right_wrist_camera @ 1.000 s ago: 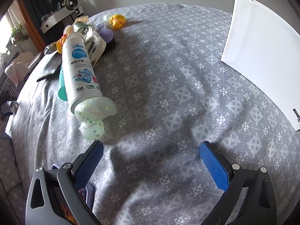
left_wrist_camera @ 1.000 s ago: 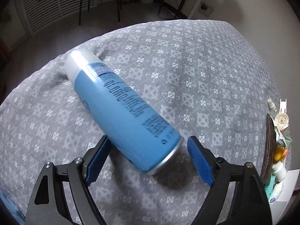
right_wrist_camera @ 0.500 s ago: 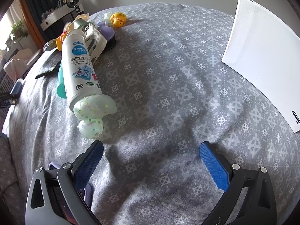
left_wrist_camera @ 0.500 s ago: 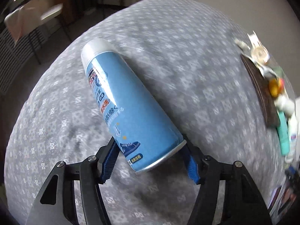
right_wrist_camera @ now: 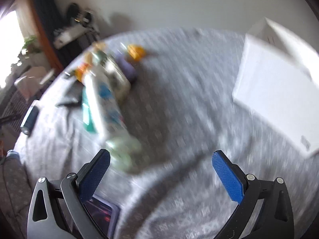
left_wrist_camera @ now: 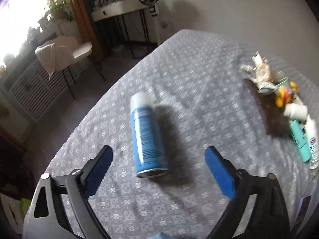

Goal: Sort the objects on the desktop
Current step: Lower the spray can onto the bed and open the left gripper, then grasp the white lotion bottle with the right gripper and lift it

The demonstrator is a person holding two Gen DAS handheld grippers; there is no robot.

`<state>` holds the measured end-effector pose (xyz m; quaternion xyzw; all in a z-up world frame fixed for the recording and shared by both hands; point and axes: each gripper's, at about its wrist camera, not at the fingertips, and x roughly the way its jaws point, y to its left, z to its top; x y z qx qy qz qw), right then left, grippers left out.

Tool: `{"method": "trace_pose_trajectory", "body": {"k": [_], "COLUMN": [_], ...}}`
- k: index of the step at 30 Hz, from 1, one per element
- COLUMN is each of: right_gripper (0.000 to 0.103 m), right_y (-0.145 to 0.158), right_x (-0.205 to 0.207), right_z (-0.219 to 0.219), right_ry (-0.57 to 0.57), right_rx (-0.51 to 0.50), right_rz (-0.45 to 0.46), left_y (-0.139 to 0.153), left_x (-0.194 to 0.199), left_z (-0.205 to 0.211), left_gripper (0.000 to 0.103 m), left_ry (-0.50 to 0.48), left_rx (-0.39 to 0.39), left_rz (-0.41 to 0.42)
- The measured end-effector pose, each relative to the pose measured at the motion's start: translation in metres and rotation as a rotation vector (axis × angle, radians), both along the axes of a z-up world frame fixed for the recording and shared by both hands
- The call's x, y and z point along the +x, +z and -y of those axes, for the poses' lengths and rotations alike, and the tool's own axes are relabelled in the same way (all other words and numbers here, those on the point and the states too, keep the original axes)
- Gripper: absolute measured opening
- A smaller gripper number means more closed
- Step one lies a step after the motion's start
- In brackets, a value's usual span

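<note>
Two grippers are ours here, and both stand with jaws spread wide and nothing between the pads. The left gripper (left_wrist_camera: 158, 160) has just been opening its jaws; the one blue spray can (left_wrist_camera: 146, 139) lies on its side on the grey patterned tablecloth (left_wrist_camera: 199, 79), ahead of the fingertips and clear of both, its silver base toward us and its white cap pointing away. Off to that gripper's right we count one heap of small objects (left_wrist_camera: 287, 107), among them one teal tube (left_wrist_camera: 299, 139) and one white bottle (left_wrist_camera: 312, 141) lying side by side. The right gripper (right_wrist_camera: 160, 165) hangs released over the cloth; its picture is badly blurred. Ahead of its left finger lies one white bottle with a pale green end (right_wrist_camera: 111, 117), and far to its right one white box (right_wrist_camera: 277, 91).
</note>
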<state>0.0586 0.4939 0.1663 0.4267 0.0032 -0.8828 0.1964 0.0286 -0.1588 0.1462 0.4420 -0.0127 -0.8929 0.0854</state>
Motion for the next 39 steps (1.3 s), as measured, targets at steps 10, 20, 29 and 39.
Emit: {"method": "trace_pose_trajectory", "body": {"k": [10, 20, 29, 39], "right_gripper": [0.103, 0.054, 0.043, 0.012], "right_y": [0.001, -0.033, -0.007, 0.128], "right_x": [-0.045, -0.074, -0.065, -0.082], "right_z": [0.118, 0.119, 0.091, -0.063], "right_ry": [0.34, 0.381, 0.336, 0.04], "right_rx": [0.117, 0.034, -0.205, -0.441], "right_rz": [0.031, 0.185, 0.219, -0.024], "left_y": [-0.056, -0.106, -0.11, -0.113], "left_x": [0.001, 0.023, 0.039, 0.038], "left_z": [-0.133, -0.177, -0.182, -0.184], "left_gripper": [0.103, 0.103, 0.103, 0.103], "left_ry": [-0.144, -0.209, -0.202, -0.195], "left_rx": [0.318, 0.152, 0.103, 0.098], "left_rz": [0.122, 0.156, 0.024, -0.005]}}
